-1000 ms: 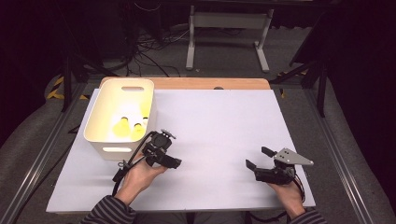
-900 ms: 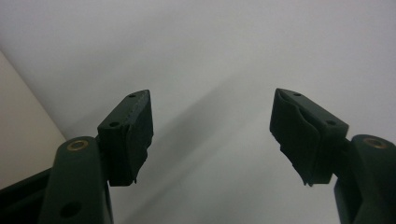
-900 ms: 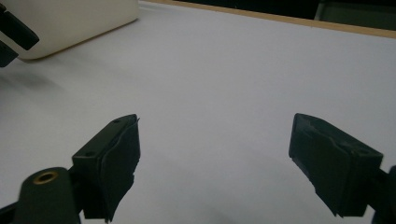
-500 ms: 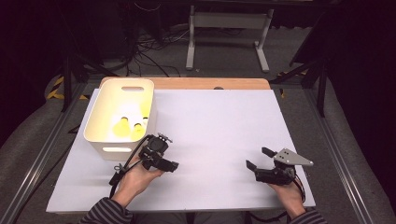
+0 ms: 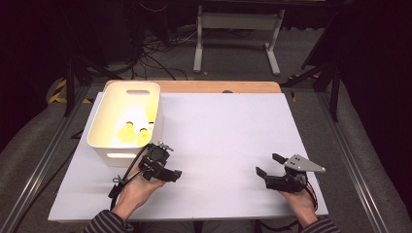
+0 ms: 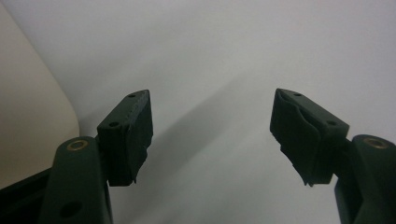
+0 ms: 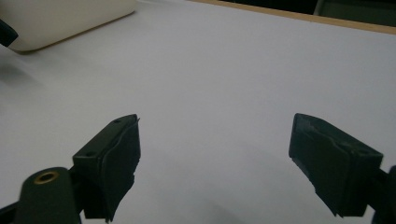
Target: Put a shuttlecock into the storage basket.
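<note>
Both tools, left tool (image 5: 167, 171) and right tool (image 5: 268, 165), sit gaping and empty; left probably reaches next into the bin (image 5: 108, 147) for a yellow piece (image 5: 128, 129).

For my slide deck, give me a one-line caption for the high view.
Two hand-held grippers, left and right, open over a white table beside a white bin of yellow items.

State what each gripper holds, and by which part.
Nothing is held. The left gripper and right gripper both stand open above the bare white table, empty between the jaws.
</note>
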`<state>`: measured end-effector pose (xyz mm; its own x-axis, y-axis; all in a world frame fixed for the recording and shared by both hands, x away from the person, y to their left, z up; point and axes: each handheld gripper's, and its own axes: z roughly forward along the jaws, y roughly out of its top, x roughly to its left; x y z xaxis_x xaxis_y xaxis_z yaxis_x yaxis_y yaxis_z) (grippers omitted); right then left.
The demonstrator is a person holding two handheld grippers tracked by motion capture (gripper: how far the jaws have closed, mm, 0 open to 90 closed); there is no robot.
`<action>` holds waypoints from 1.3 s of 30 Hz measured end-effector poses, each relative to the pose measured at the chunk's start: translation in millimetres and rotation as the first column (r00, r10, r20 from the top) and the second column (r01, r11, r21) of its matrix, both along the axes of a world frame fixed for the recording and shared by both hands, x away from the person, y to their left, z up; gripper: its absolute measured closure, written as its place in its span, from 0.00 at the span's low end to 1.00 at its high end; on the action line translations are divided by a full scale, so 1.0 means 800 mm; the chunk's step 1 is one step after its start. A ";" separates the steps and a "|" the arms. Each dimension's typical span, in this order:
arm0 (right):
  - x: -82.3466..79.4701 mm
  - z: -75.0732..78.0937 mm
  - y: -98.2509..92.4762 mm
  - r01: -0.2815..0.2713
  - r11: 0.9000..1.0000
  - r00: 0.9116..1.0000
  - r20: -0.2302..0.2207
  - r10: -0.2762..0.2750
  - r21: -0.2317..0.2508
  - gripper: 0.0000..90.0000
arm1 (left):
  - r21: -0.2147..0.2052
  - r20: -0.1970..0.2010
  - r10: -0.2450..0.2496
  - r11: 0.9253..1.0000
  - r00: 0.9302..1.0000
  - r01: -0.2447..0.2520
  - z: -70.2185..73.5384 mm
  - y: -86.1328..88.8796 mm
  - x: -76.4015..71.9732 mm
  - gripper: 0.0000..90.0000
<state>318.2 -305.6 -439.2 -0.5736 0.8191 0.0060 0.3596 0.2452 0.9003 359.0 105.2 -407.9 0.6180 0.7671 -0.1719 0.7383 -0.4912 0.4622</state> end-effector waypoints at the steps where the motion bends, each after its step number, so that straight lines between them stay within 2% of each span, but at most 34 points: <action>1: 0.000 0.000 0.000 0.000 1.000 1.000 0.000 0.000 0.001 0.19 | -0.004 -0.001 0.000 1.000 1.000 0.000 -0.001 0.000 -0.002 0.34; 9: 0.000 0.000 0.000 0.001 1.000 1.000 0.000 -0.001 0.000 0.19 | -0.006 0.007 0.003 1.000 1.000 -0.003 -0.006 0.010 -0.009 0.34; 21: 0.000 0.000 0.000 0.003 1.000 1.000 -0.001 -0.003 -0.001 0.19 | -0.031 0.019 0.031 0.999 0.999 -0.030 -0.009 0.027 -0.020 0.34; 37: 0.000 0.000 0.000 0.007 1.000 1.000 -0.002 -0.007 0.000 0.19 | -0.043 0.030 0.060 0.997 0.998 -0.058 -0.012 0.045 -0.029 0.33; 39: 0.000 0.000 0.000 0.005 1.000 1.000 -0.004 -0.005 0.002 0.19 | -0.034 0.044 0.072 0.997 0.996 -0.070 -0.012 0.050 -0.031 0.32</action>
<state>318.3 -305.5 -439.3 -0.5692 0.8222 0.0100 0.3649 0.2417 0.8991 334.0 145.0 -417.3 0.5701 0.8037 -0.1705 0.7486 -0.4227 0.5109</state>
